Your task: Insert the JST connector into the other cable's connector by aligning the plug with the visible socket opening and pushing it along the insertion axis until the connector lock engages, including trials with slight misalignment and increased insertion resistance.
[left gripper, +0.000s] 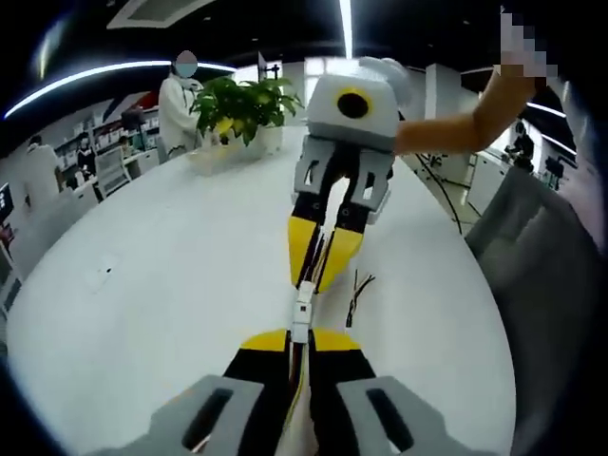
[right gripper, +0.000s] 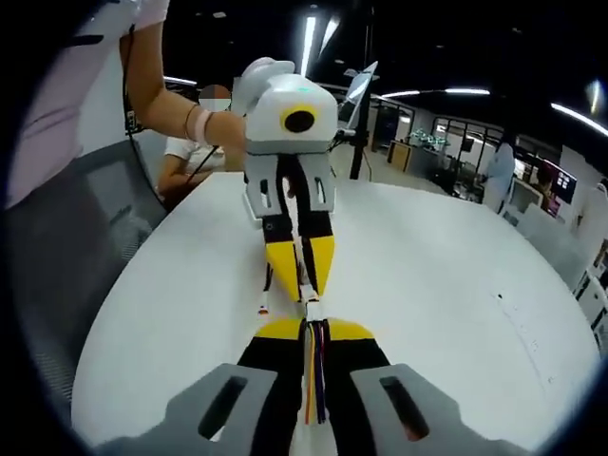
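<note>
Left claw: my yellow-tipped left claw is clamped on a cable of thin coloured wires, its small white JST plug poking out ahead of the tips.
Right claw: my yellow-tipped right claw is clamped on the other cable, a bundle of multicoloured wires running back between its jaws, with a white socket connector at the front.
Where the parts are: held in the air over the round white desk, the two claws facing each other tip to tip; in both views the white connectors look touching or just meeting, but I cannot tell how deep the plug sits.
Loose ends: a short dark wire tail hangs beside the right claw.
Step in hand, as I judge it: aligning and starting the push.
How I would do it well: keep both cables on one straight line, square the plug to the socket opening before adding force, then press steadily along that axis.
If it resists: I would ease off, correct the small tilt, and push again, not wrench sideways.
Risk: thin wires may buckle or slip in the grip.
Surroundings: a potted green plant at the desk's far edge.
</note>
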Available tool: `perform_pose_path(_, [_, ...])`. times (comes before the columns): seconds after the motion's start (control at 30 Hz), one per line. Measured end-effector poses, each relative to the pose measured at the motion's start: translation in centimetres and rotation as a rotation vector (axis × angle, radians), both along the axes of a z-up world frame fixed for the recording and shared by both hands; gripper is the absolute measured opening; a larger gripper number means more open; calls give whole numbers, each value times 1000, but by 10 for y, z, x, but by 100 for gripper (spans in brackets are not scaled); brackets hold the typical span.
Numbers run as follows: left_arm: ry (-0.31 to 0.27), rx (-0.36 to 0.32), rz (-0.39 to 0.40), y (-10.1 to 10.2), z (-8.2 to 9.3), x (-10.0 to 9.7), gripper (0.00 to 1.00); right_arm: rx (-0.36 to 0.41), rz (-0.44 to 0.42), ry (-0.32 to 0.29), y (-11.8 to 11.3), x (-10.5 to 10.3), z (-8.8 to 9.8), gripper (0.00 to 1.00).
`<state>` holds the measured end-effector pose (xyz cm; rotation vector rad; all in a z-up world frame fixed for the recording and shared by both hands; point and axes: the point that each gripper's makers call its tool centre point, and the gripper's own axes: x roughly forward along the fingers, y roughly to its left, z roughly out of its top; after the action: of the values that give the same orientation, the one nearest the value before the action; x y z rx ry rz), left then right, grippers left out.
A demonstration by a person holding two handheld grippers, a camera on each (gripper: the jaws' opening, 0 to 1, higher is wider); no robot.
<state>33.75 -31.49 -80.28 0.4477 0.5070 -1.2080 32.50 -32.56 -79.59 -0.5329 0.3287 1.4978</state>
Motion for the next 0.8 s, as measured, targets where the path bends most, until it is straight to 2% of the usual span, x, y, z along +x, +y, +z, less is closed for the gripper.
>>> perform_pose_path(0.17, [-3,15,-17,0,-1,-3,0,-17,13,3,0,-2,-3,3])
perform_pose_path(0.2, [15,19,-11,0,-2,-3,0,-20,14,4,0,-2,-3,3])
perform_pose_path(0.5, [46,70,-22,-2,-7,-9,0,-72,53,-16,0,-8,-9,3])
perform_pose_path(0.67, [31,103,-42,-2,-9,-12,0,-92,58,-19,-2,-8,-13,3])
perform_pose_path(0.8, [27,96,-45,-3,-5,-12,0,-98,56,-16,-4,-8,-14,3])
